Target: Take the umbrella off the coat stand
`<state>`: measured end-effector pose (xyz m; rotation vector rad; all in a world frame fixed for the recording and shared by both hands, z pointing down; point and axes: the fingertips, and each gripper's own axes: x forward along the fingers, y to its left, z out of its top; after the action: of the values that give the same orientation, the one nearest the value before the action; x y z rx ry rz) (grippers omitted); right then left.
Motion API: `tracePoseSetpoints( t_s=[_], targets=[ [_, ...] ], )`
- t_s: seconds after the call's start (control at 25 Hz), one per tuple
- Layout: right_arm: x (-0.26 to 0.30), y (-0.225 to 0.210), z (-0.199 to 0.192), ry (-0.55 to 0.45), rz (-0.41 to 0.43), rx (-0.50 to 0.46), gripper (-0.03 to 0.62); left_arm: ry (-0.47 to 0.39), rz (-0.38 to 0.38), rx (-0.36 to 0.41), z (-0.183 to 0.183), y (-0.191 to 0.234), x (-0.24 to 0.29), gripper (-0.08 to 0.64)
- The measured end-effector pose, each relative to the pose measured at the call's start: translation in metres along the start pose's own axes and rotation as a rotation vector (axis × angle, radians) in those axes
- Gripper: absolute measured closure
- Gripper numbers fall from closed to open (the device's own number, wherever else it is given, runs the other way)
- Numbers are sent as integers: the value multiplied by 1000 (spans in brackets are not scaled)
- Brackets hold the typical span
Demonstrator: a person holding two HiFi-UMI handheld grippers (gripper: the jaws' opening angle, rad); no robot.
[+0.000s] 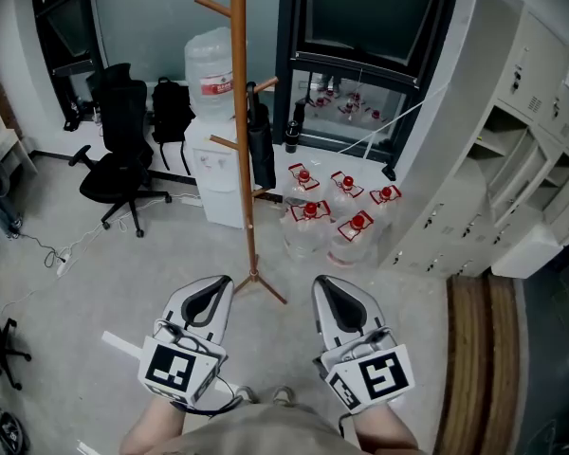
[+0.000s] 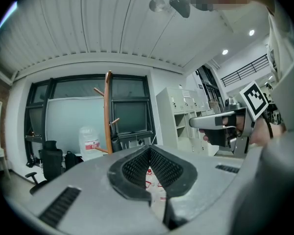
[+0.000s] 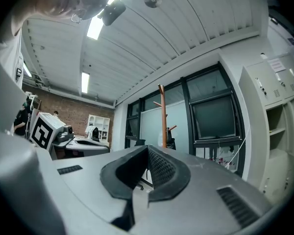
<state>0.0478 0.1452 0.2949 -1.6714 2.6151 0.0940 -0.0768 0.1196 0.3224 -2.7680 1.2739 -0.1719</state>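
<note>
The wooden coat stand (image 1: 239,112) rises from the floor straight ahead, its feet at the middle of the head view. A black folded umbrella (image 1: 260,142) hangs from a peg on its right side. My left gripper (image 1: 215,285) and right gripper (image 1: 330,286) are held level side by side, short of the stand's base, both shut and empty. In the left gripper view the shut left gripper (image 2: 150,148) faces the stand (image 2: 108,112) across the room. In the right gripper view the right gripper (image 3: 148,148) is shut, with the stand (image 3: 162,116) and the umbrella (image 3: 171,142) beyond it.
A water dispenser (image 1: 213,150) stands just behind the coat stand. Several red-capped water jugs (image 1: 334,218) sit on the floor to its right. A black office chair (image 1: 120,164) and a backpack (image 1: 171,112) are at the left, grey lockers (image 1: 517,159) at the right.
</note>
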Motion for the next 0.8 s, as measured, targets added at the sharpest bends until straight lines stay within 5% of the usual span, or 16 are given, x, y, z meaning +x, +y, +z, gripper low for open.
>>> tracePoseSetpoints(
  t_s=[0.8],
  targets=[
    [-32, -31, -16, -14, 109, 44, 586, 15, 87, 45, 0, -51, 7, 552]
  ],
)
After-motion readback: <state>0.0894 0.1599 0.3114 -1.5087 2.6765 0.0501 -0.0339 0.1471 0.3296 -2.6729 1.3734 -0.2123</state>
